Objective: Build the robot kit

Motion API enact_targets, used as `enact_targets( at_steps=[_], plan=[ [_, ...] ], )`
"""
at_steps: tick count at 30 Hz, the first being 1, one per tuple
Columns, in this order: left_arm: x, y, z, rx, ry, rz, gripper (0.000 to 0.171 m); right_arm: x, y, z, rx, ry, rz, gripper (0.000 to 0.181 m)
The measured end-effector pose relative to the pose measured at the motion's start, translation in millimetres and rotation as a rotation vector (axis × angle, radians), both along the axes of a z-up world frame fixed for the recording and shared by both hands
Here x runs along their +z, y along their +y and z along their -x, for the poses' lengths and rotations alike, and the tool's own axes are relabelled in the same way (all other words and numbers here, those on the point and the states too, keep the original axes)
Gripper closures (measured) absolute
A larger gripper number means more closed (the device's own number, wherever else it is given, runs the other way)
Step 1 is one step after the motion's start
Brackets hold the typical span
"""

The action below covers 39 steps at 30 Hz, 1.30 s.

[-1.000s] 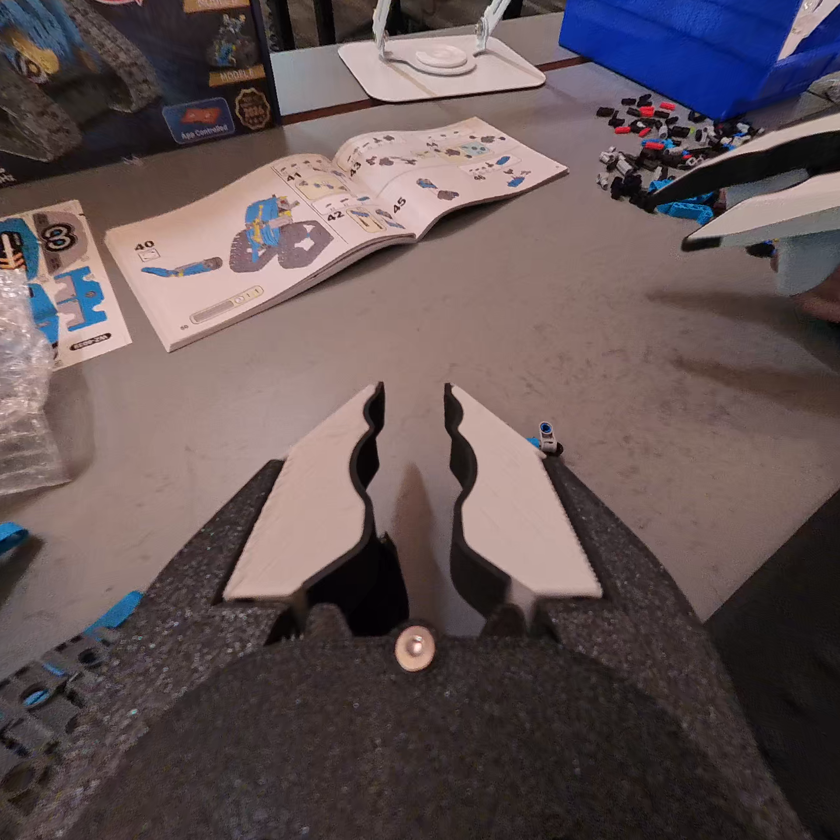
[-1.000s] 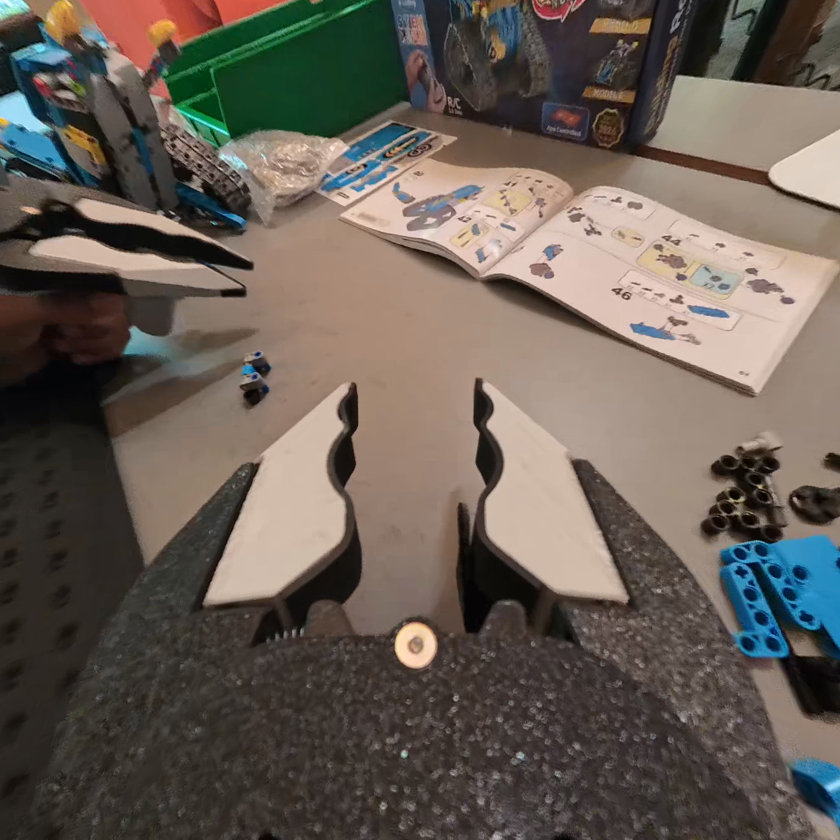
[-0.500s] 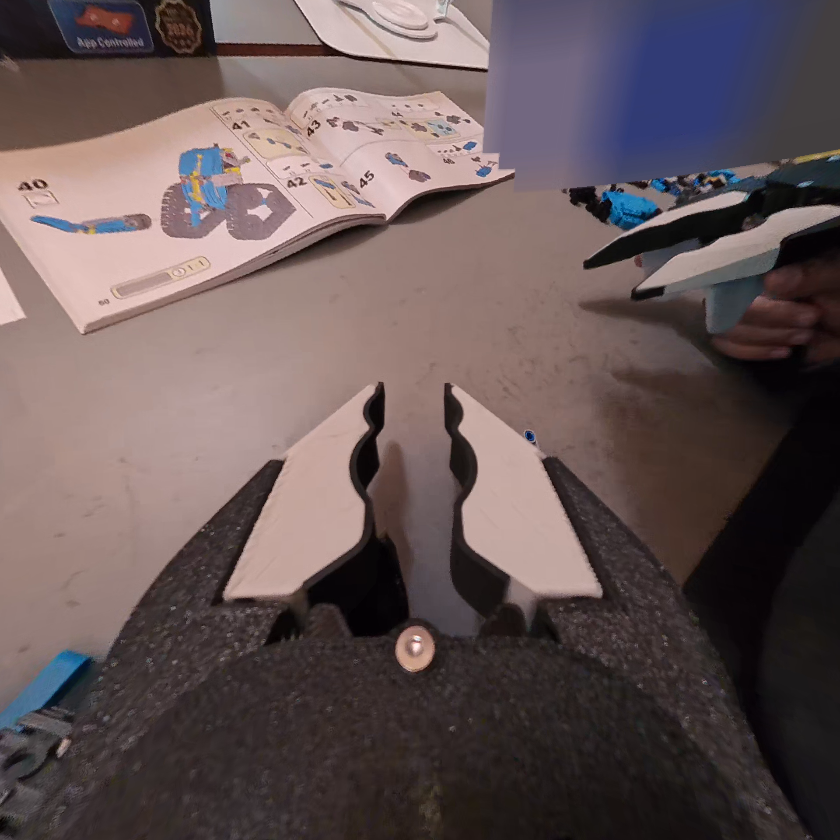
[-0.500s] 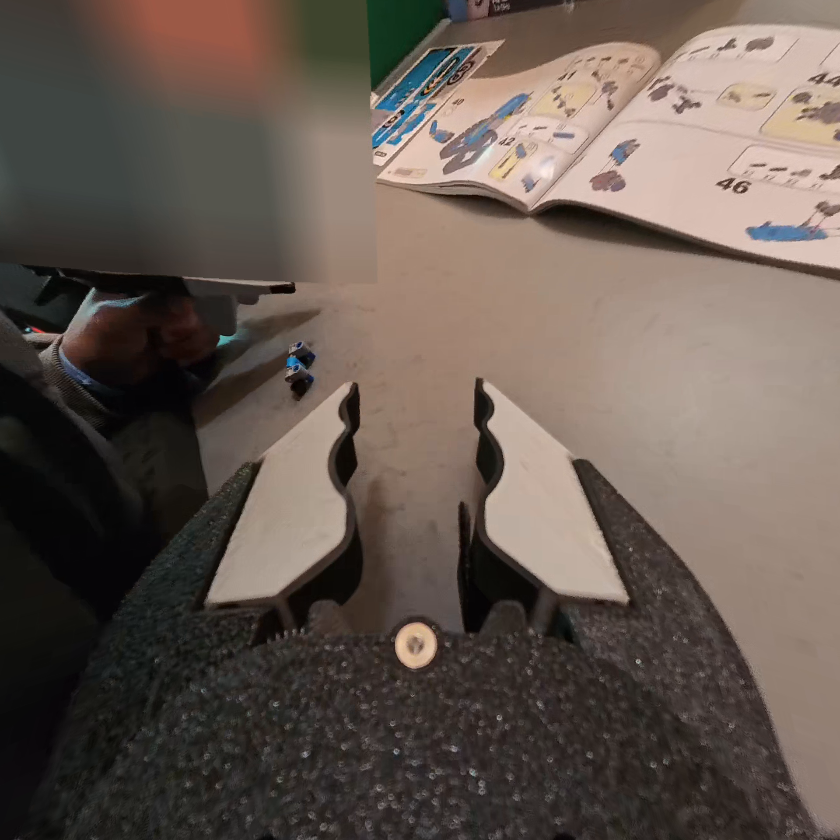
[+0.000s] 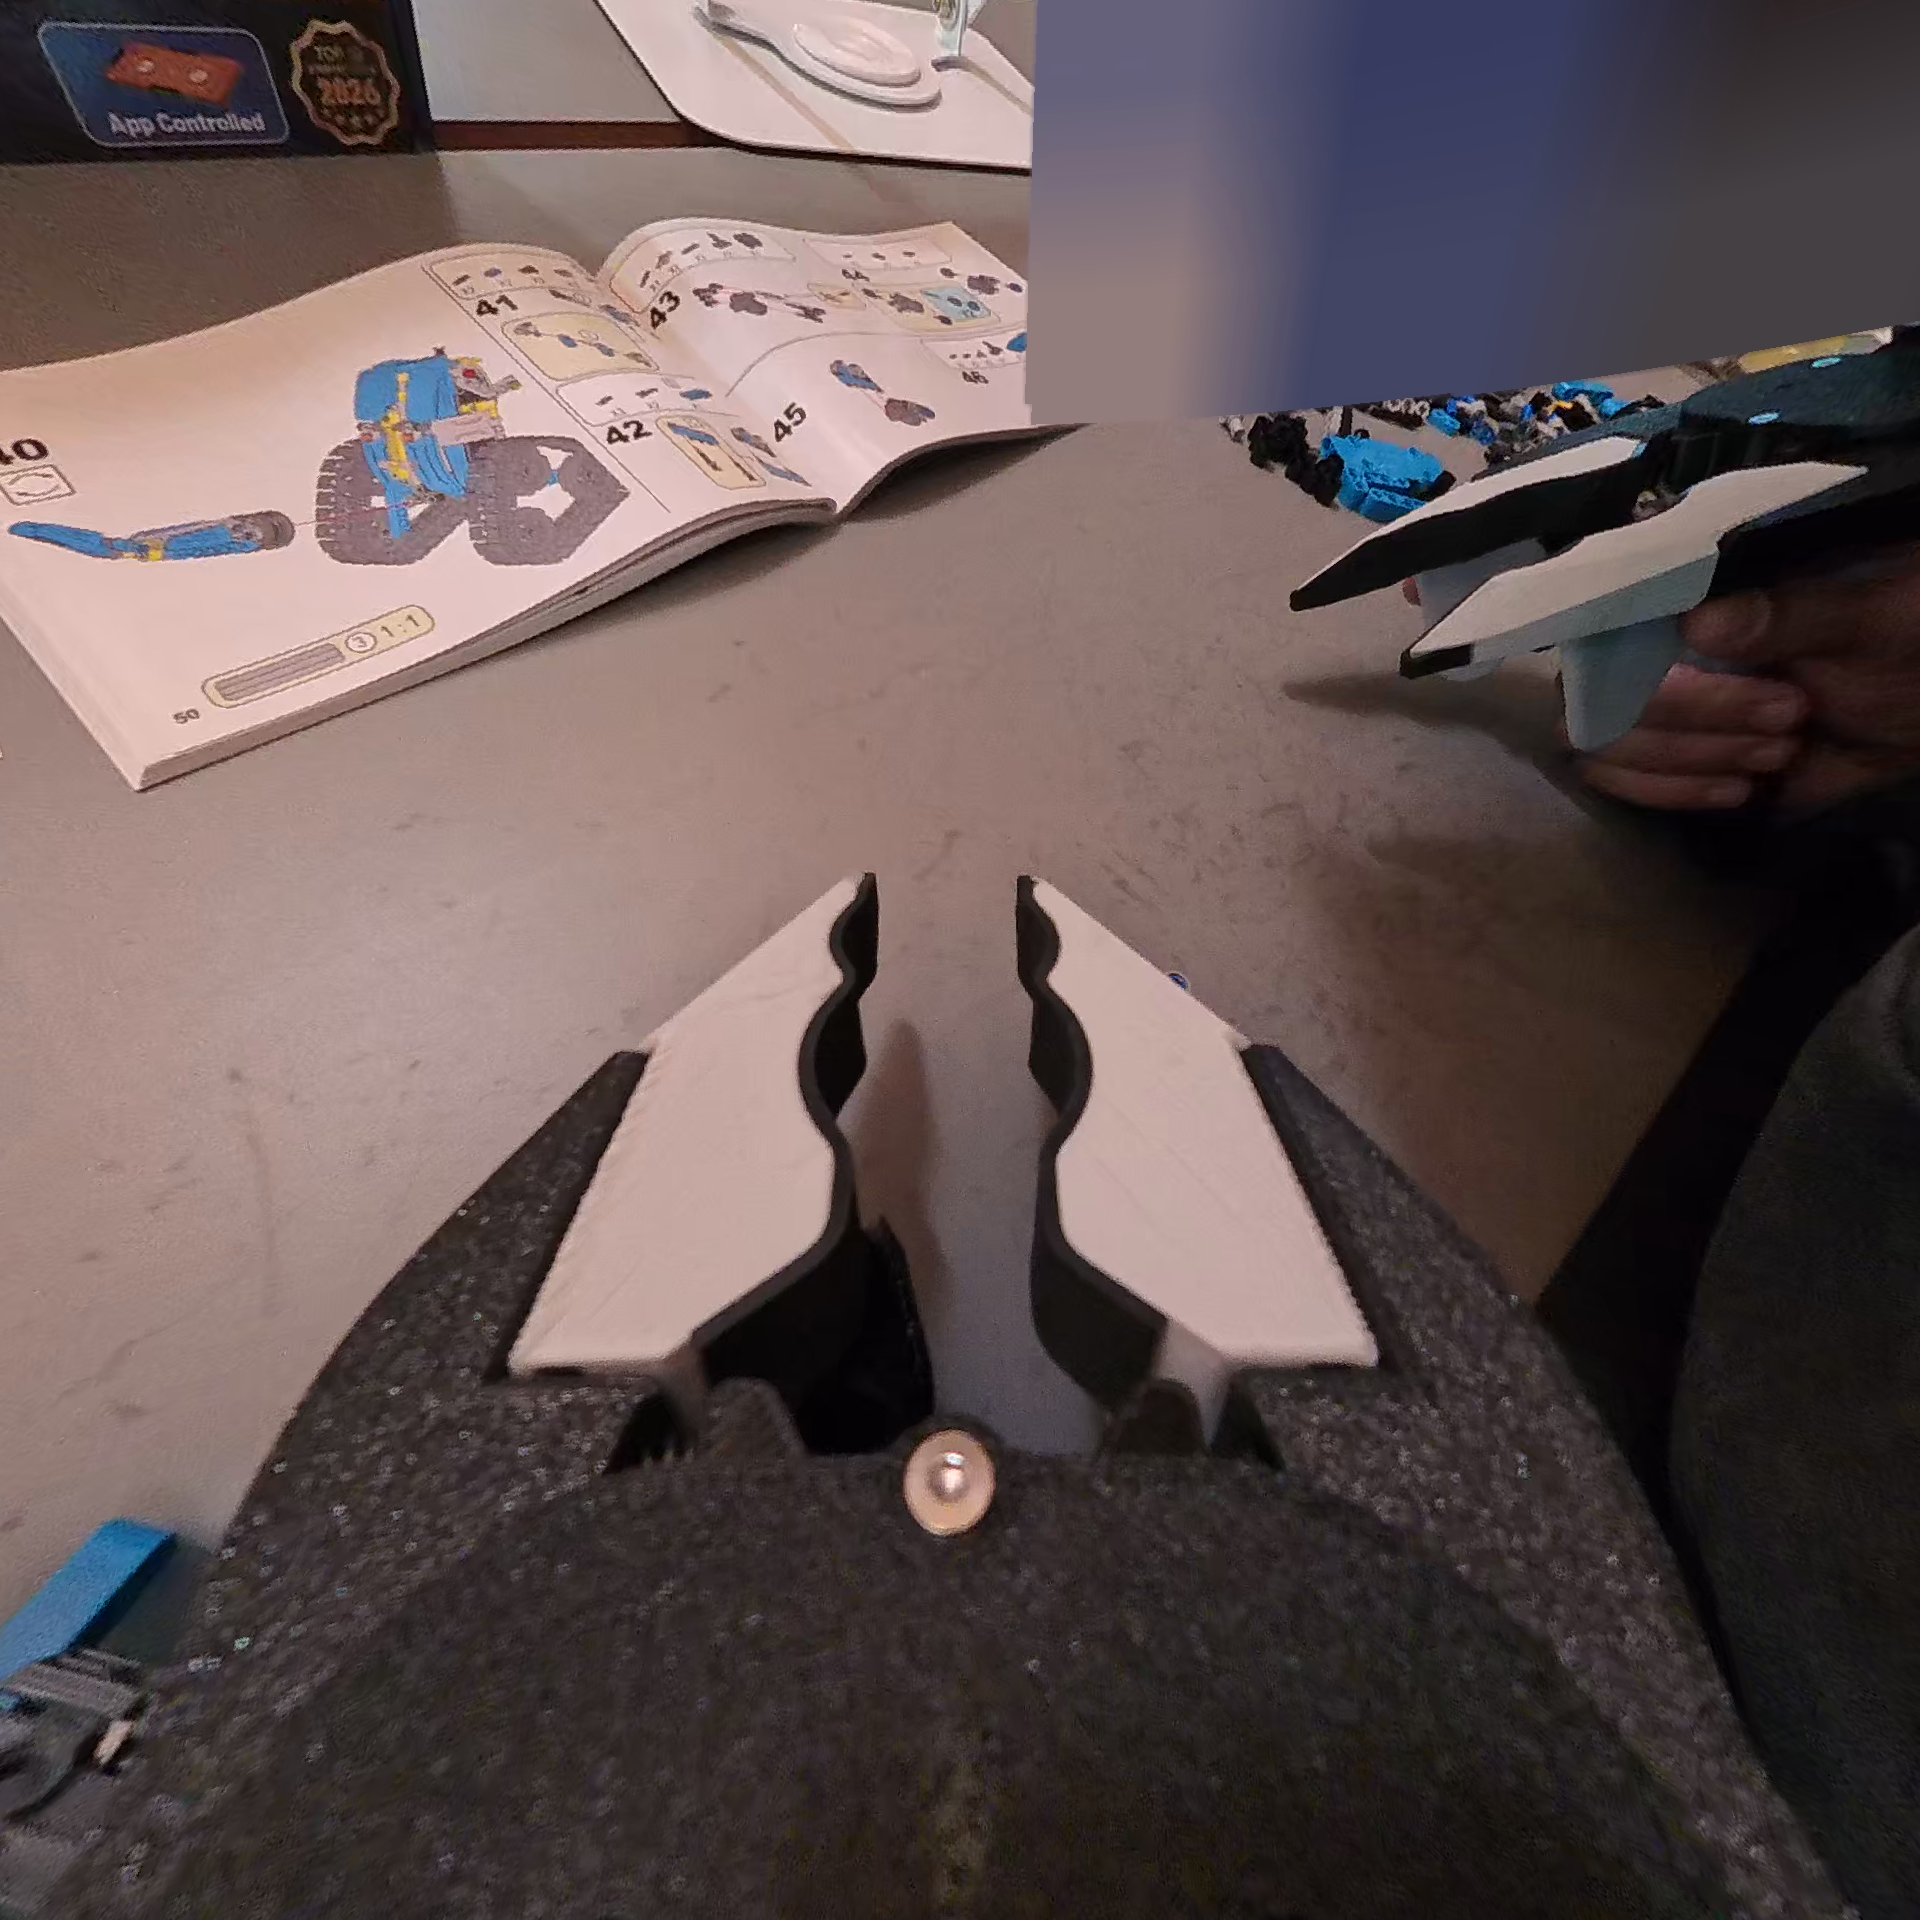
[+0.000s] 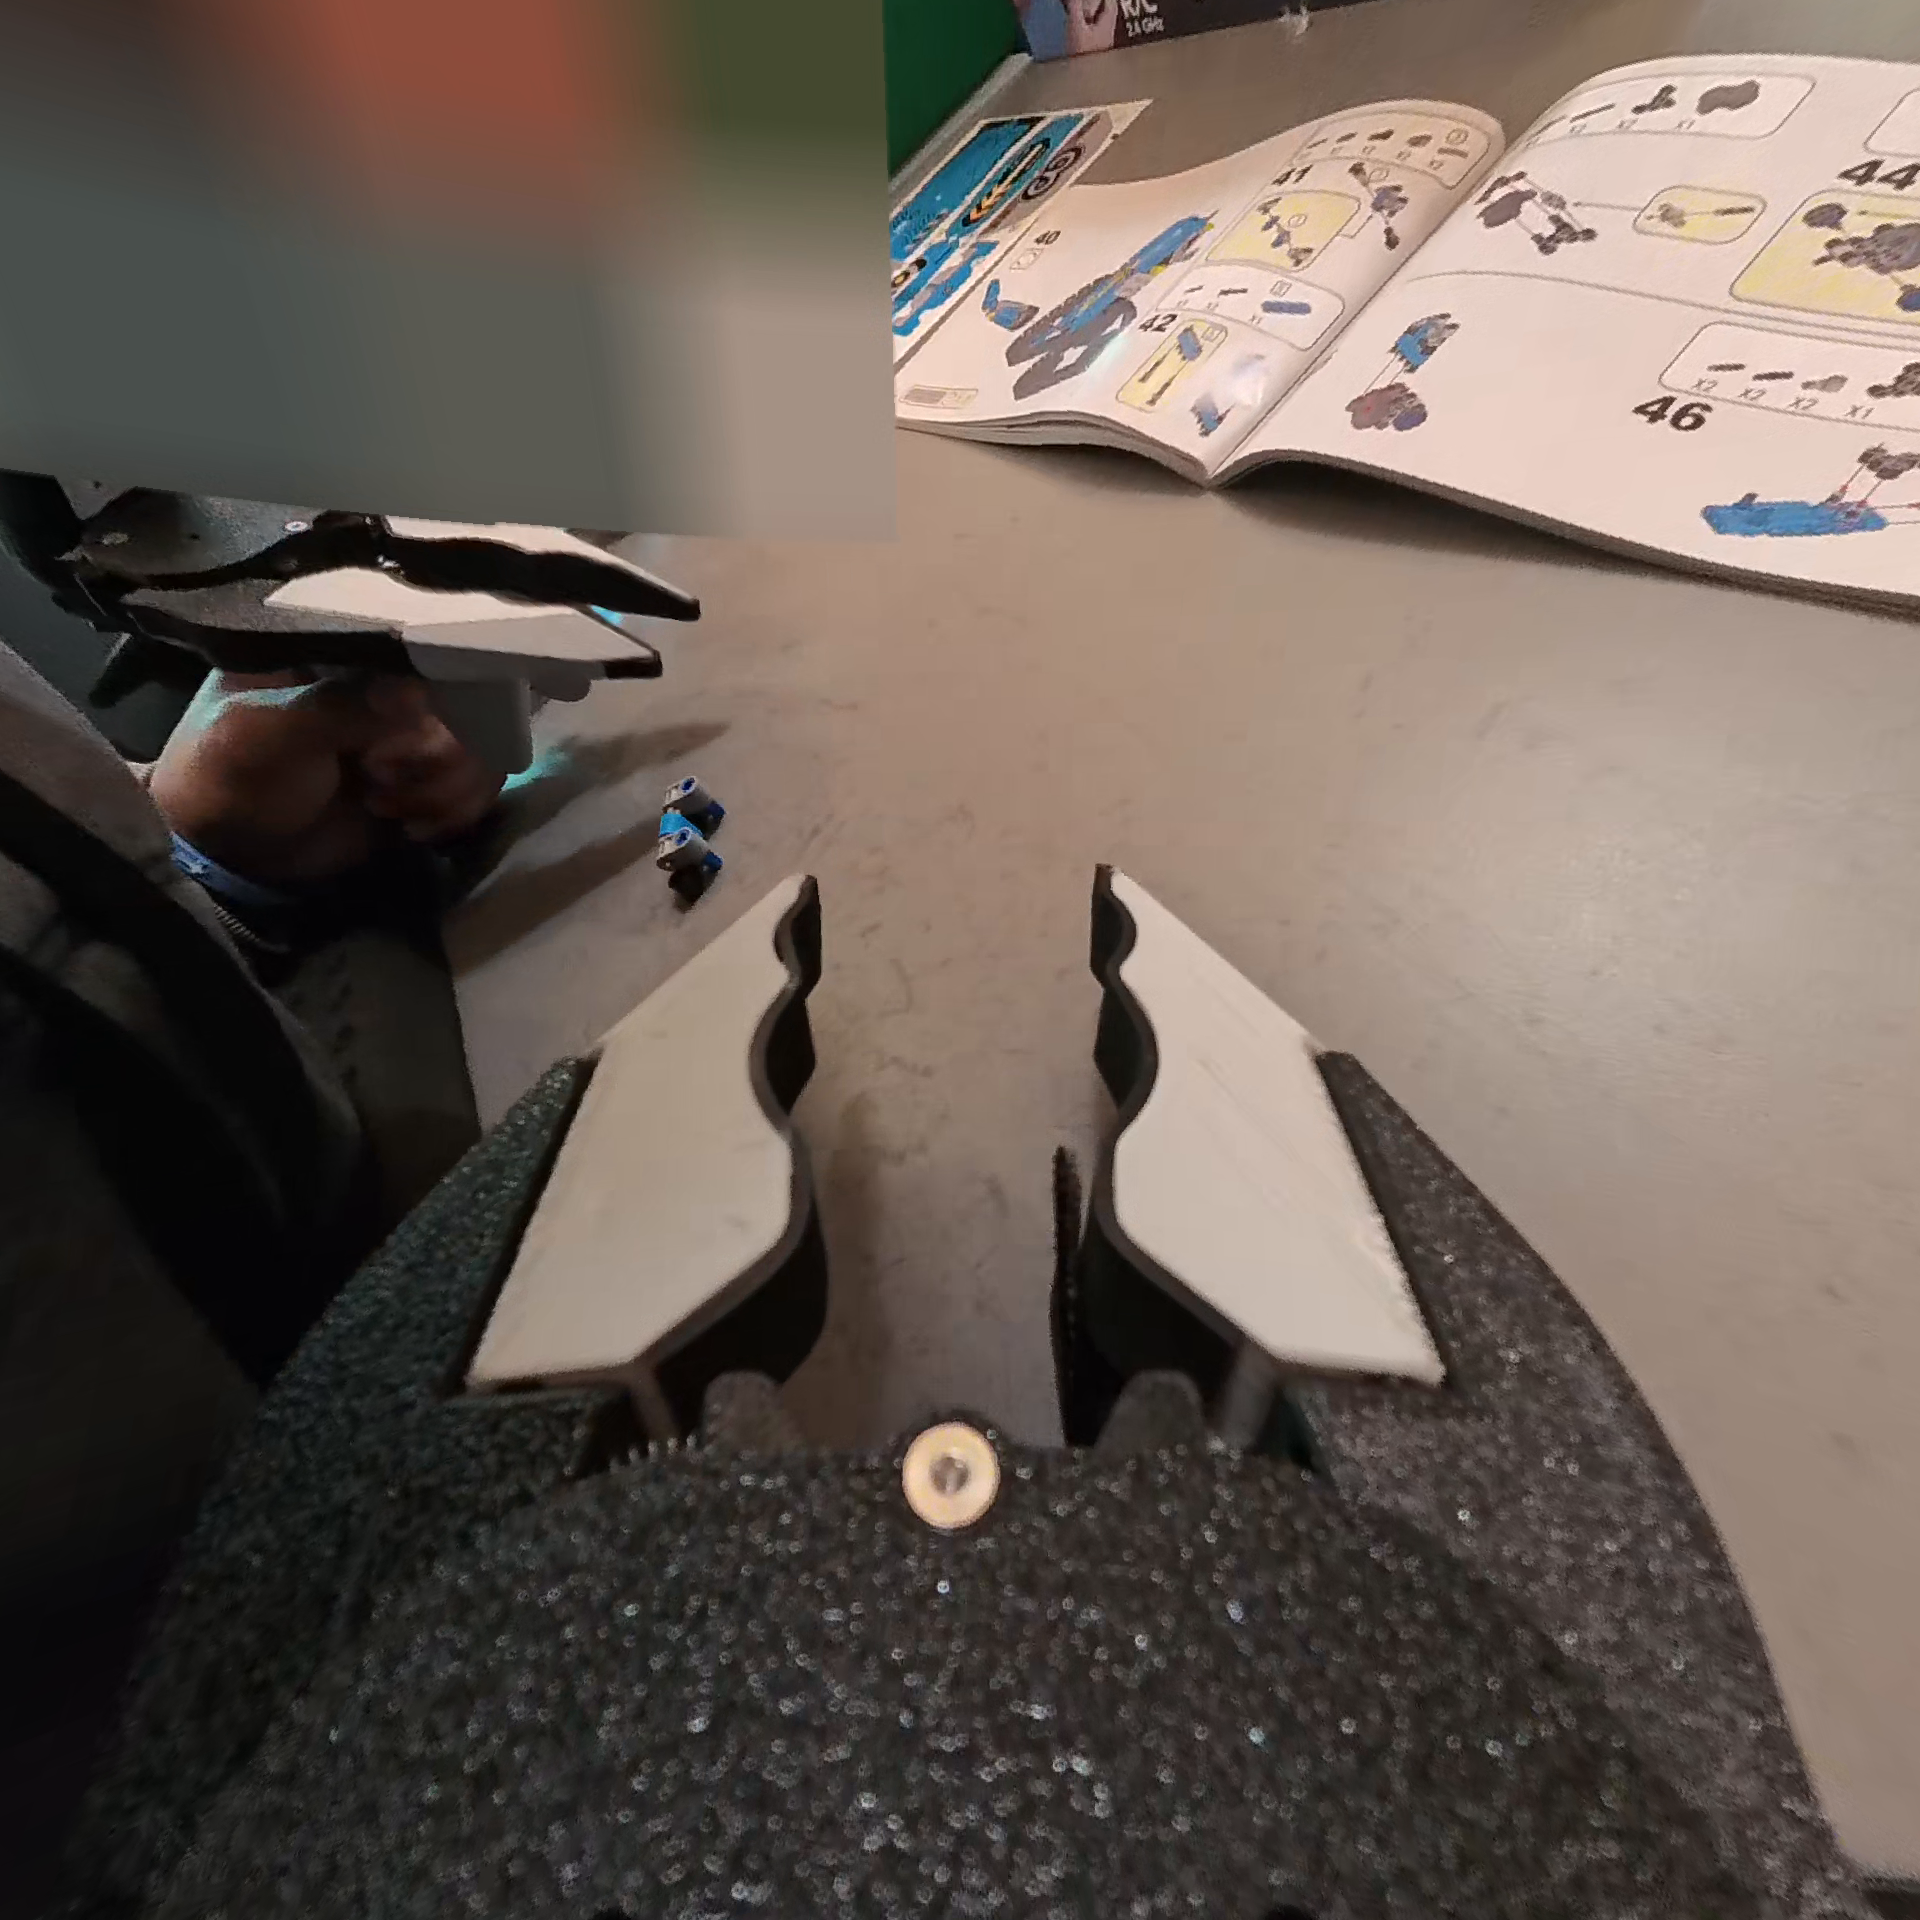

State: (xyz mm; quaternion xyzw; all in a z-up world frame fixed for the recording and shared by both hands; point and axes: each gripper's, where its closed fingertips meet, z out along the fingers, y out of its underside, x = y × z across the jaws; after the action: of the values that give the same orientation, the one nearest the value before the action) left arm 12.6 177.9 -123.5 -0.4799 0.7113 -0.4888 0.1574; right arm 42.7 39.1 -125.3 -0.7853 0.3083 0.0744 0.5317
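My left gripper [image 5: 945, 888] is open and empty, low over the grey table [image 5: 727, 831]. A small blue piece [image 5: 1177, 979] peeks out beside its right finger. In the right wrist view this shows as two small grey-and-blue pieces [image 6: 686, 831] on the table, below the left gripper [image 6: 675, 636] and left of my right gripper [image 6: 954, 881]. The right gripper is open wider and empty. It also shows in the left wrist view [image 5: 1351, 634], held by a hand at the right.
An open instruction booklet [image 5: 468, 468] [image 6: 1455, 312] lies ahead. A sticker sheet [image 6: 966, 208] lies beside it. A pile of small black and blue parts [image 5: 1351, 468] lies at the right. A dark product box [image 5: 187, 83] and a white stand base [image 5: 831, 83] stand at the back. A blue piece [image 5: 73, 1600] lies at the near left.
Both grippers have dropped lower and swung toward each other near the table's front edge since one second ago. Their jaws stay as open as before. Little has moved in the last half second.
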Motion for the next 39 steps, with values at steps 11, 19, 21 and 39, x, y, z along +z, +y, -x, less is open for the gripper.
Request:
enact_targets(
  at_steps=[11,19,21,39],
  plan=[
    [1,0,0,-0.001,-0.004,0.003,0.146,-1,1,1,0.002,0.008,0.005,0.129],
    [0,0,0,-0.002,0.000,0.007,0.146,-2,1,1,0.001,0.011,0.007,0.130],
    [0,0,0,-0.002,0.001,0.007,0.146,-2,1,0,0.001,0.015,0.007,0.129],
    [10,-12,2,-0.043,-0.211,-0.218,0.146,11,-24,-41,-0.142,-0.296,0.168,0.136]
  ],
)
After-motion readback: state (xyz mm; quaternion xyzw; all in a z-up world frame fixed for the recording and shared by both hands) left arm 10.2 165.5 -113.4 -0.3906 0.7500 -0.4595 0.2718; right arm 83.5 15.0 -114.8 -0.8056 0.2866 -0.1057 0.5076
